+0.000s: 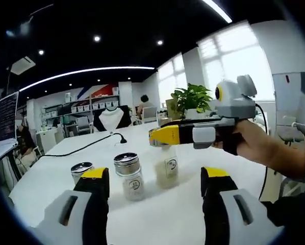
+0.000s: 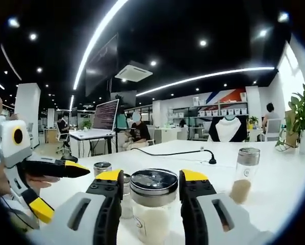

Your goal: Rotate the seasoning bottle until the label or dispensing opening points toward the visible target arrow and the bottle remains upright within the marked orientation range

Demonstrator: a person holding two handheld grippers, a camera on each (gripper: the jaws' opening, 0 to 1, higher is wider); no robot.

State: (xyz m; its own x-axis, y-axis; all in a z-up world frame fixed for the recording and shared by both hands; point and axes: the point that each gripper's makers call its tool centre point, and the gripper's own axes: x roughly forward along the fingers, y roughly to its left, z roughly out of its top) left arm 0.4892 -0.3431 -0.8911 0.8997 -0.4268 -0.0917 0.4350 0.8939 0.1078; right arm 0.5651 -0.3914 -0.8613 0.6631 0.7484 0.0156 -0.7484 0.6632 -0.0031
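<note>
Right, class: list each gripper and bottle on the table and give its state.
Left gripper: open, holding nothing.
Right gripper: jaws either side of a bottle's lid; grip unclear.
Flanked bottle: upright, lid on.
Middle bottle: upright, lid on, free.
Left bottle: upright, lid on, partly behind a jaw.
Brown-filled bottle: upright, lid on, free.

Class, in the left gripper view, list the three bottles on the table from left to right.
Short bottle → silver-capped bottle → tall bottle under the right gripper.
</note>
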